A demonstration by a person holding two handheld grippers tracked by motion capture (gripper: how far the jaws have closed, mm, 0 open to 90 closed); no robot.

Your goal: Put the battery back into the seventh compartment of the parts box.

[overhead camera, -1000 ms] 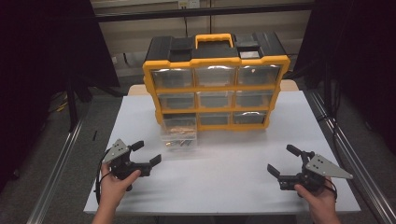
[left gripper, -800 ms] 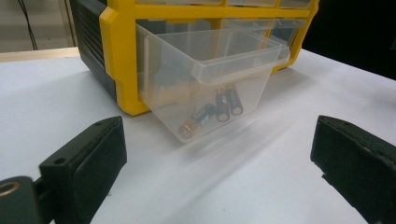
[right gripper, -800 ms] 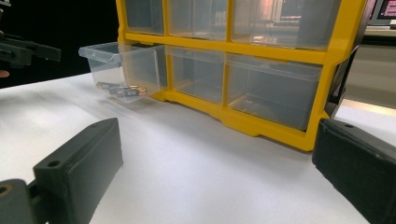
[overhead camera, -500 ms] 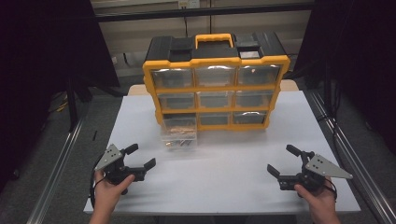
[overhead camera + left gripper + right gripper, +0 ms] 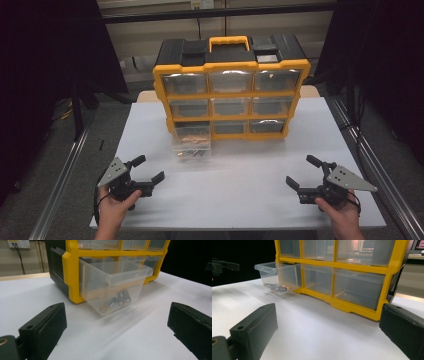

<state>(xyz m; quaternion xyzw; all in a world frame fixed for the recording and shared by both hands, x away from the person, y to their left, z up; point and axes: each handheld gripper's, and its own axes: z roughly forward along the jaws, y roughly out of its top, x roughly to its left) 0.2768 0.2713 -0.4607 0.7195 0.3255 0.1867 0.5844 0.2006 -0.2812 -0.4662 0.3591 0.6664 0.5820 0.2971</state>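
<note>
Two claws resting released near the desk's front corners, left claw and right claw, aiming at the clear drawer pulled out of the yellow organizer toward mid-desk, probably exposing its small metal parts for picking.

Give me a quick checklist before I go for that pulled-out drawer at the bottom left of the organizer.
1. Left hand-held gripper open, jaws wide apart: ok.
2. Right hand-held gripper open and holding nothing: ok.
3. Clear drawer pulled out of the yellow organizer, front reachable: ok.
4. Small metal parts lie inside the drawer: ok.
5. White table between left hand-held gripper and drawer free of obstacles: ok.
6. Whether the drawer is seated on its rails or about to tip: cannot tell.
</note>
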